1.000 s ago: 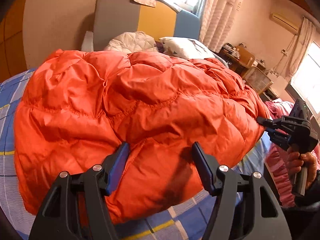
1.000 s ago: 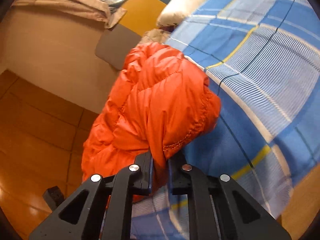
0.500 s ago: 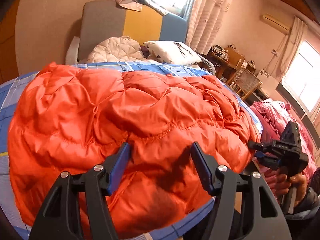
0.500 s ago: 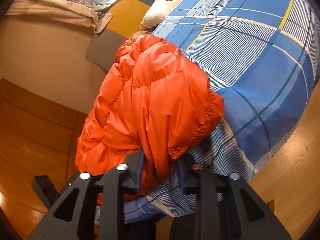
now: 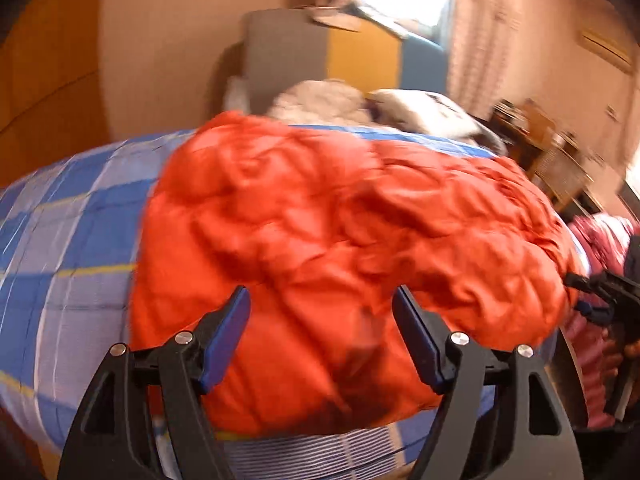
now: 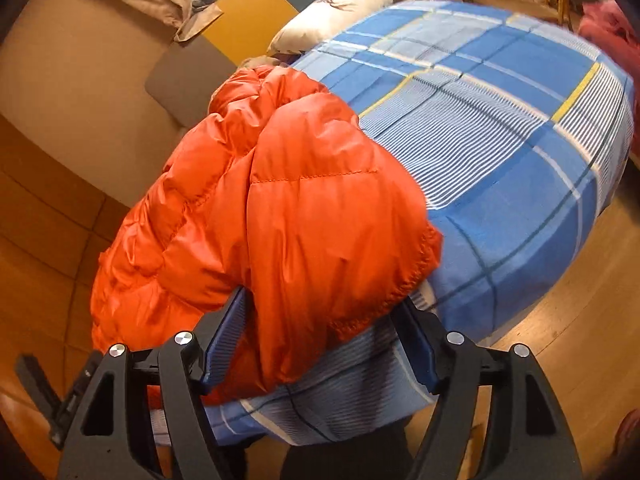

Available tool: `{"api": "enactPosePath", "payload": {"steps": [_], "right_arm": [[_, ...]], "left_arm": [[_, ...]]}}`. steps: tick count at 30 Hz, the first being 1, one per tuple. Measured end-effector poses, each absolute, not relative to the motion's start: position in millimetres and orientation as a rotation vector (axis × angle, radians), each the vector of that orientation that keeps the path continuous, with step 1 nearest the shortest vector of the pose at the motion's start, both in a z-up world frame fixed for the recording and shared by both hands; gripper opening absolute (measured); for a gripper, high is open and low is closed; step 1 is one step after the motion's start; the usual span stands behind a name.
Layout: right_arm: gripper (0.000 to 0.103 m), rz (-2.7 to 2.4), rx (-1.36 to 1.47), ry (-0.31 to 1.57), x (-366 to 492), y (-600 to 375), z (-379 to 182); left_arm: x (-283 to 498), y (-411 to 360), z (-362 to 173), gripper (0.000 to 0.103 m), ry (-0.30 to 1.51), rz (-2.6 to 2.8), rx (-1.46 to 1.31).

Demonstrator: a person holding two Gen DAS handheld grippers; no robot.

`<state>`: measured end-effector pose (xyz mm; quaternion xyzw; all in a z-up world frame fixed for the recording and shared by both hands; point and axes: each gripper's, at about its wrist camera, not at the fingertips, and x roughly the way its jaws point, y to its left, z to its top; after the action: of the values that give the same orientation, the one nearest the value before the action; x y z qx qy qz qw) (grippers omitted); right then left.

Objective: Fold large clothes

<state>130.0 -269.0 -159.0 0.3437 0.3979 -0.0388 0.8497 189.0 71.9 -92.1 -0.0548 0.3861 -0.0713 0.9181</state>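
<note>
A puffy orange down jacket (image 5: 340, 248) lies folded on the blue checked bed sheet (image 5: 68, 240), its near edge at the bed's front edge. My left gripper (image 5: 322, 320) is open, jaws wide apart just in front of the jacket, holding nothing. In the right wrist view the jacket (image 6: 288, 216) hangs over the bed's corner. My right gripper (image 6: 322, 320) is open with the jacket's cuffed edge lying loose between the jaws. The right gripper also shows at the far right of the left wrist view (image 5: 600, 296).
A white pillow (image 6: 340, 12) and a pale quilt (image 5: 320, 100) lie at the bed's head by a grey, yellow and blue headboard (image 5: 320, 56). A pink garment (image 5: 600, 248) lies at the right. Wooden floor (image 6: 580, 340) surrounds the bed (image 6: 500, 120).
My right gripper has opened and let go of the jacket's edge. My left gripper stayed open and backed away to the left; the view is blurred by motion.
</note>
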Motion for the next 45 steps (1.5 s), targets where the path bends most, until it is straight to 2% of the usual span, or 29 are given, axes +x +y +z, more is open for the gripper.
{"api": "enactPosePath", "payload": {"steps": [5, 13, 16, 20, 23, 28, 45], "right_arm": [[0.074, -0.065, 0.808, 0.832, 136.6, -274.9, -173.3], [0.074, -0.039, 0.861, 0.826, 146.7, -273.8, -180.3], [0.059, -0.026, 0.841, 0.82, 150.2, -269.8, -176.6], [0.032, -0.023, 0.782, 0.799, 155.7, -263.5, -163.8], [0.025, -0.021, 0.709, 0.78, 157.3, -255.6, -149.1], [0.022, 0.004, 0.661, 0.723, 152.6, -246.4, -129.2], [0.019, 0.205, 0.464, 0.617, 155.7, -182.4, -60.7]], "left_arm": [[187.6, 96.4, -117.8, 0.072, 0.837, -0.051, -0.24], [186.9, 86.4, -125.2, 0.072, 0.831, -0.003, -0.215], [185.3, 87.0, -127.9, 0.074, 0.836, 0.025, -0.24], [184.8, 80.9, -131.5, 0.074, 0.837, 0.085, -0.247], [184.8, 76.1, -133.8, 0.074, 0.851, 0.098, -0.243], [184.4, 81.7, -138.3, 0.074, 0.871, 0.084, -0.287], [184.5, 84.8, -144.8, 0.067, 0.882, 0.053, -0.337]]}}
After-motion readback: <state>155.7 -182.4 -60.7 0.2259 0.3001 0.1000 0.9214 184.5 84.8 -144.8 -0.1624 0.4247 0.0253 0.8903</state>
